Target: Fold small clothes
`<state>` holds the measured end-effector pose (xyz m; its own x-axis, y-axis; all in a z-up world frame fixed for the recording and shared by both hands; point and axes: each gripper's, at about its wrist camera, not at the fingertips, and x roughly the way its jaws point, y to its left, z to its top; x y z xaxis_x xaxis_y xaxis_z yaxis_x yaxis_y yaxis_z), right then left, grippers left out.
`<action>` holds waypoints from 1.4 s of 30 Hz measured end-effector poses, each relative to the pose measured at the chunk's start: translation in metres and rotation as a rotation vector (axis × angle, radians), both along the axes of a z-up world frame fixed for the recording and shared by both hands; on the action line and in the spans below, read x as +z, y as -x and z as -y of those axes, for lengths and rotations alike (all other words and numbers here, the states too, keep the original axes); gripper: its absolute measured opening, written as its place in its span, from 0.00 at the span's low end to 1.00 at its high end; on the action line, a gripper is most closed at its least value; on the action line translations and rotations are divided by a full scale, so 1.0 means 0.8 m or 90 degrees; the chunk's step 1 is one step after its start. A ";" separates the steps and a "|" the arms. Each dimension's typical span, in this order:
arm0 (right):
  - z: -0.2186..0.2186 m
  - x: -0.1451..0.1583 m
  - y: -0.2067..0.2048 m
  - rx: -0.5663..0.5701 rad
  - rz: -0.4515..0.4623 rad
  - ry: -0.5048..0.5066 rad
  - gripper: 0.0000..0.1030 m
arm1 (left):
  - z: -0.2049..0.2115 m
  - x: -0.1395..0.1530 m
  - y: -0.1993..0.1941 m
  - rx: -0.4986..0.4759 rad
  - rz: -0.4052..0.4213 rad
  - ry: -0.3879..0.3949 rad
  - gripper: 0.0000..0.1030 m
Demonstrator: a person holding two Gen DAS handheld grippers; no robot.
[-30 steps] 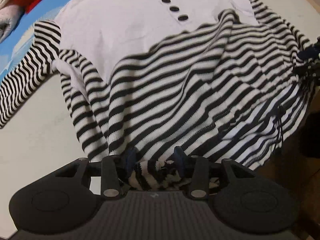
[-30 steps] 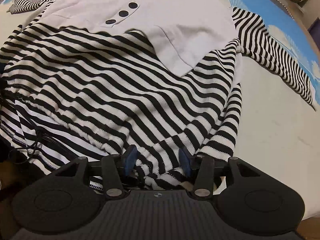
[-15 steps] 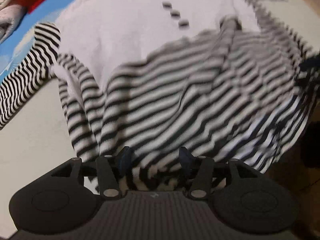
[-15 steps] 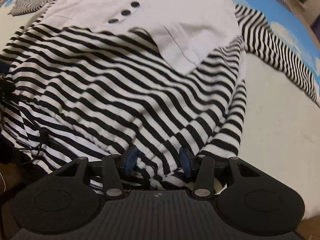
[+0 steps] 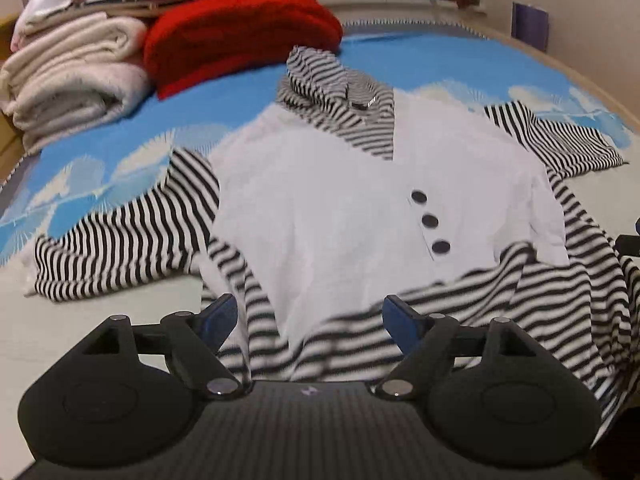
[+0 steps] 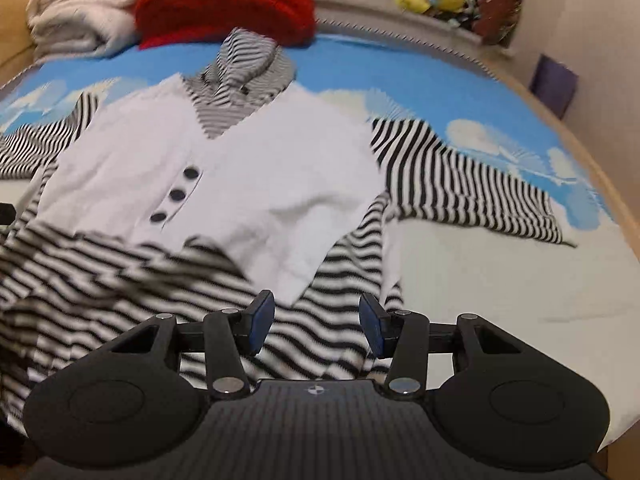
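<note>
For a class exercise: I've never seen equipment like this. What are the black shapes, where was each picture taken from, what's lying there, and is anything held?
A person holds a two-finger gripper, the black shapes, in each hand; each carries a camera looking along its fingers. One picture comes from the left gripper, one from the right gripper. On a blue cloud-print sheet lies a striped top with white front and three dark buttons; cream blankets and a red knit sit behind. The left jaws have just been opening, cloth loose between them; the right pads pinch the striped hem.
</note>
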<state>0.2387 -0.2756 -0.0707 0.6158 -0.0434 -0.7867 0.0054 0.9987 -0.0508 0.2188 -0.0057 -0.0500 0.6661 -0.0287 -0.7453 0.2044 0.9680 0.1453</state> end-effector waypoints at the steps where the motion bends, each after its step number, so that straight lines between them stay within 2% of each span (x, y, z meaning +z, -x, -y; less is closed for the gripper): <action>1: 0.000 0.002 -0.002 -0.009 0.010 -0.002 0.48 | 0.001 0.001 -0.001 0.002 0.007 -0.004 0.81; 5: -0.001 0.008 -0.006 -0.022 0.056 -0.014 0.46 | -0.005 0.006 -0.009 0.029 0.033 -0.001 0.81; 8: -0.005 0.010 -0.014 -0.025 0.067 -0.024 0.33 | -0.016 0.009 -0.011 0.054 0.052 0.005 0.81; 10: -0.008 0.011 -0.020 -0.031 0.076 -0.024 0.32 | -0.023 0.009 -0.015 0.065 0.056 0.016 0.81; 14: -0.010 0.016 -0.033 -0.052 0.093 -0.024 0.32 | -0.038 0.009 -0.028 0.089 0.057 0.014 0.85; 16: -0.011 0.021 -0.036 -0.066 0.101 -0.019 0.33 | -0.052 0.011 -0.036 0.107 0.052 0.046 0.90; 20: -0.009 0.038 -0.056 -0.086 0.109 -0.037 0.36 | -0.082 0.012 -0.058 0.154 0.037 0.087 0.90; 27: -0.026 0.073 -0.148 -0.141 0.146 -0.110 0.43 | -0.127 0.022 -0.077 0.249 0.094 0.062 0.90; 30: -0.043 0.063 -0.177 -0.100 0.155 -0.140 0.45 | -0.160 0.018 -0.091 0.285 0.076 0.084 0.90; 32: -0.054 0.044 -0.179 -0.080 0.159 -0.132 0.45 | -0.186 0.012 -0.103 0.301 0.063 0.092 0.90; 33: -0.060 0.031 -0.181 -0.080 0.136 -0.118 0.45 | -0.197 0.009 -0.109 0.307 0.059 0.086 0.90; 34: -0.067 0.020 -0.190 -0.093 0.089 -0.107 0.45 | -0.211 0.004 -0.117 0.318 0.056 0.070 0.88; 36: -0.070 0.011 -0.203 -0.102 0.051 -0.162 0.45 | -0.238 -0.004 -0.132 0.351 0.051 0.034 0.77; 37: -0.072 0.011 -0.209 -0.086 0.052 -0.195 0.43 | -0.254 -0.008 -0.138 0.367 0.048 0.026 0.73; 39: -0.082 0.016 -0.216 -0.043 0.083 -0.182 0.40 | -0.290 -0.014 -0.147 0.407 0.045 0.030 0.61; 41: -0.089 0.016 -0.223 -0.022 0.096 -0.144 0.30 | -0.326 -0.020 -0.155 0.451 0.038 0.047 0.59; 42: -0.088 0.016 -0.227 -0.013 0.097 -0.149 0.20 | -0.344 -0.023 -0.158 0.475 0.036 0.057 0.59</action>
